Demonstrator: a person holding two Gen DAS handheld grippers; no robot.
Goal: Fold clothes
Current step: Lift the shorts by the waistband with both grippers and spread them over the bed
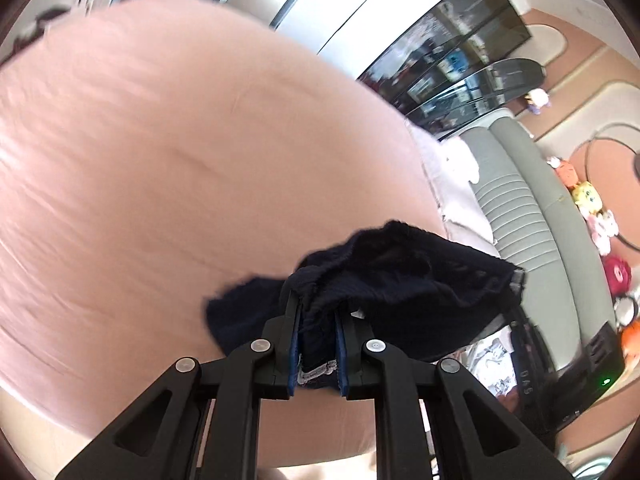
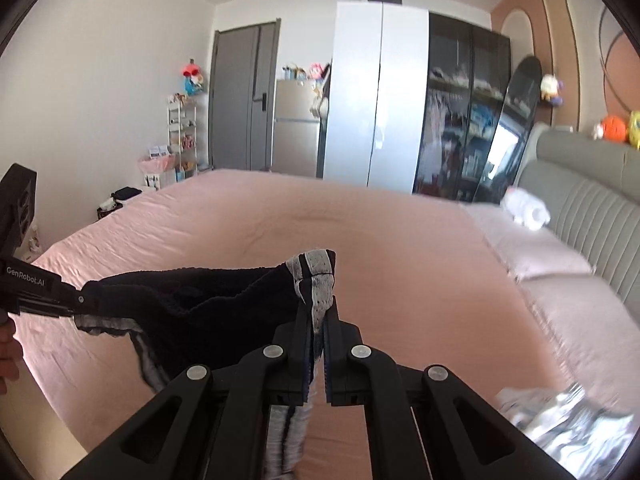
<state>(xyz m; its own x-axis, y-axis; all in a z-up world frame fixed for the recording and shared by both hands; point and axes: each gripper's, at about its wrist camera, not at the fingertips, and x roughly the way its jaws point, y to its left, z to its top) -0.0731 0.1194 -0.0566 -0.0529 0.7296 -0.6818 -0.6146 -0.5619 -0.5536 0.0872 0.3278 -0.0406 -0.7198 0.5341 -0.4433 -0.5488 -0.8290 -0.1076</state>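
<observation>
Pink bed sheet [image 2: 400, 248] spreads below both claws, its grey padded headboard [image 2: 592, 200] at 3 o'clock; white wardrobe [image 2: 376, 92] and grey door [image 2: 244, 96] stand at 12. Dark navy garment [image 2: 216, 312] with grey-white trim hangs above the sheet, stretched between right claw [image 2: 318, 340] and left claw [image 1: 318, 320], each clamped on an edge.

A pink-sheeted bed [image 2: 360, 220] carries pale pillows [image 2: 532, 248] by its grey headboard [image 2: 592, 208] and a white plush [image 2: 524, 206].
</observation>
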